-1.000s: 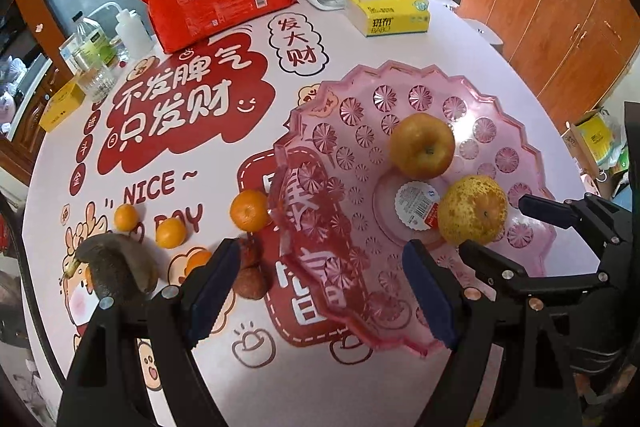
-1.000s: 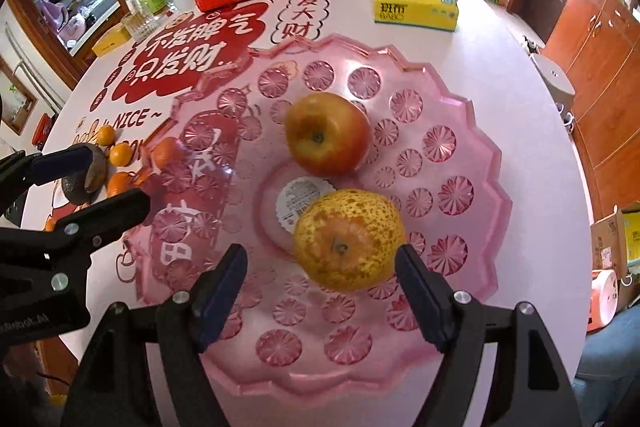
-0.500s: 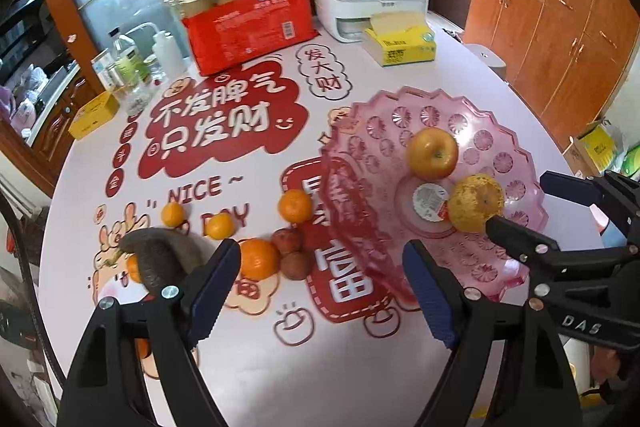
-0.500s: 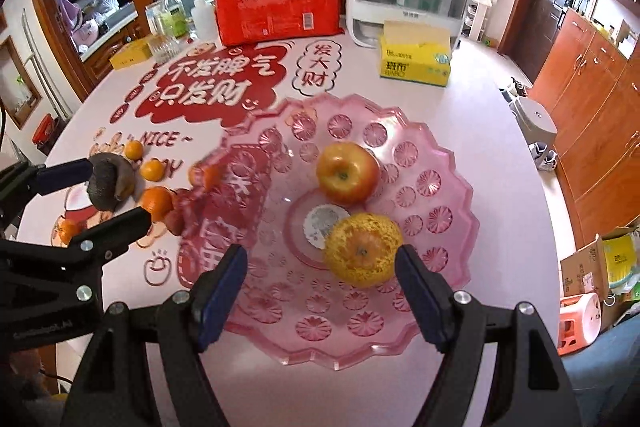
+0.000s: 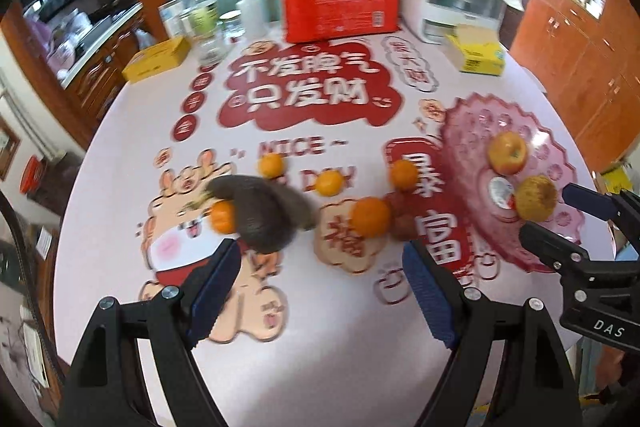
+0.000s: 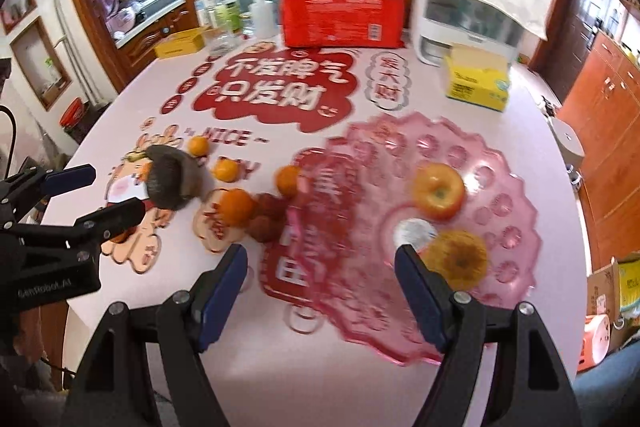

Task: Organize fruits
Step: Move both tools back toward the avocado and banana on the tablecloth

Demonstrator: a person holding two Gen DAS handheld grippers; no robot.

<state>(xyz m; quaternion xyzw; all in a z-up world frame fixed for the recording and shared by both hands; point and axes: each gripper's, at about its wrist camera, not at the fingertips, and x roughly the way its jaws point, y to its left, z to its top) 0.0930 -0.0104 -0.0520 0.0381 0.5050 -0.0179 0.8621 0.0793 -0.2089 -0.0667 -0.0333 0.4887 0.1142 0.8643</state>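
A pink scalloped plate (image 6: 440, 131) on the right of the table holds a red-yellow apple (image 6: 438, 191) and a speckled yellow pear (image 6: 458, 259). To its left, on the printed tablecloth, lie several oranges (image 5: 370, 217), two small dark red fruits (image 5: 402, 223) and a dark avocado (image 5: 260, 215). My left gripper (image 5: 320, 255) hangs open above the cloth in front of the avocado and oranges, with nothing in it. My right gripper (image 6: 320, 253) is open and empty over the plate's near left edge (image 5: 460, 131). Both views are motion-blurred.
At the back stand a red pack of jars (image 5: 340, 11), a white appliance (image 5: 452, 3), a yellow tissue box (image 5: 478, 57), a flat yellow box (image 5: 158, 59) and bottles (image 5: 202, 15). Wooden cabinets (image 5: 580, 67) line the right side.
Both grippers have pulled back and risen, so the fruits and plate look smaller. The left view has swung left from the plate toward the avocado and oranges. Both stayed open.
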